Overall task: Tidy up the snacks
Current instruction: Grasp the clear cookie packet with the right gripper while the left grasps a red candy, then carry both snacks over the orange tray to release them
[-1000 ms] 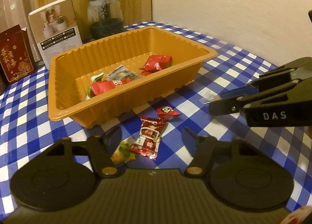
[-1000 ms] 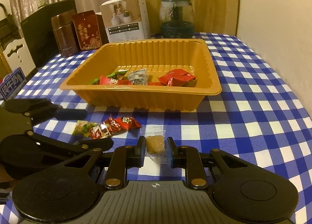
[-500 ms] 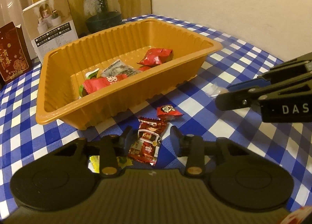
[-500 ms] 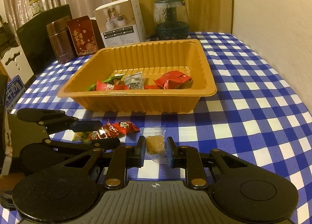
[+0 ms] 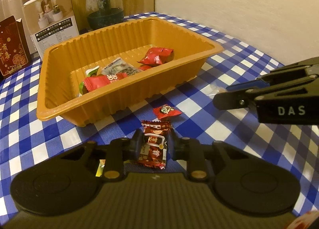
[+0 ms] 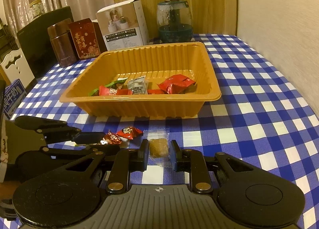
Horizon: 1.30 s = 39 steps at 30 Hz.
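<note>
An orange tray point(image 5: 119, 43) point(image 6: 139, 97) on the blue checked cloth holds several wrapped snacks. Just in front of it, my left gripper point(image 5: 154, 141) point(image 6: 95, 139) is closing its jaws on a dark red snack packet point(image 5: 154, 153) point(image 6: 111, 139), and the pads press its sides. A small red candy point(image 5: 166, 110) point(image 6: 128, 132) lies loose beyond it. A yellow-green candy point(image 5: 99, 169) is mostly hidden under the left finger. To the right, my right gripper point(image 6: 159, 151) point(image 5: 219, 99) is shut on a clear-wrapped brown pastry point(image 6: 158, 146) that rests on the cloth.
Behind the tray stand a white carton point(image 6: 123, 27), a glass jar with a dark base point(image 6: 174, 23), a red gift box point(image 6: 85, 38) and a brown canister point(image 6: 59, 45). A wall point(image 6: 279, 29) runs along the table's right side. Checked cloth stretches right of the tray.
My left gripper's jaws have come together from wide apart onto the dark red packet. The right gripper has kept its hold on the pastry and stayed put.
</note>
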Available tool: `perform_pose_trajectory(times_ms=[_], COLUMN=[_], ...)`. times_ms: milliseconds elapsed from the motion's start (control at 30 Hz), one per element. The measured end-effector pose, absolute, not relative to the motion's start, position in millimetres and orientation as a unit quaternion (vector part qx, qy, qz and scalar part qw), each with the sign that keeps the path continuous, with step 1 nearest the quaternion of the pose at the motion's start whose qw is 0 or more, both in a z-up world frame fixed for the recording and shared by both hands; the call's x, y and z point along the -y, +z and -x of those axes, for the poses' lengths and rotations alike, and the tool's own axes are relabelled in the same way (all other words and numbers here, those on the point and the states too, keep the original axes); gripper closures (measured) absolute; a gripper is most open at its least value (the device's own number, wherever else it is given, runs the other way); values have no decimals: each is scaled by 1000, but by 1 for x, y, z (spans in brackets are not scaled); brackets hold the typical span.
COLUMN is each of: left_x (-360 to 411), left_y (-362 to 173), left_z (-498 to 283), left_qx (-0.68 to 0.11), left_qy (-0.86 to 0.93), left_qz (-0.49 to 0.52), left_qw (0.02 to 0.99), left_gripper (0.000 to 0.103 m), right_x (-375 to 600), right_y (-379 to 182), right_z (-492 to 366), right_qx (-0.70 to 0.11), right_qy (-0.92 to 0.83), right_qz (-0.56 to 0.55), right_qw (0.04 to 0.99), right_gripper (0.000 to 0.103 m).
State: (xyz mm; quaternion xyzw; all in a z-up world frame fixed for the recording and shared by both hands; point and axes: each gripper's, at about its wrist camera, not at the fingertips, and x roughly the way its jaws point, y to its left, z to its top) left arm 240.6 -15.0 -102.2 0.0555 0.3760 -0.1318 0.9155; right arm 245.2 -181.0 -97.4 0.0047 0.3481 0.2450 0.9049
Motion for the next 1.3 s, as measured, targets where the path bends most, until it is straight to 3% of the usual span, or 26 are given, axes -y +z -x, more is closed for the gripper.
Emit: perform_pose_trajectory(times_ms=[633, 1300], left_x=[13, -17], left_y=[-42, -21], left_z=[-211, -255], left_qx=[-323, -313], left_qy=[-104, -37], left_qz=[4, 51], left_qw=[941, 948], left_gripper=[79, 79], right_x=[191, 177], right_y=[-67, -43], right_z=[-231, -259], right_qx=[-301, -243], right_qy=[238, 235], right_qz=[-28, -32], right_qw=[923, 940], right_gripper=[80, 81])
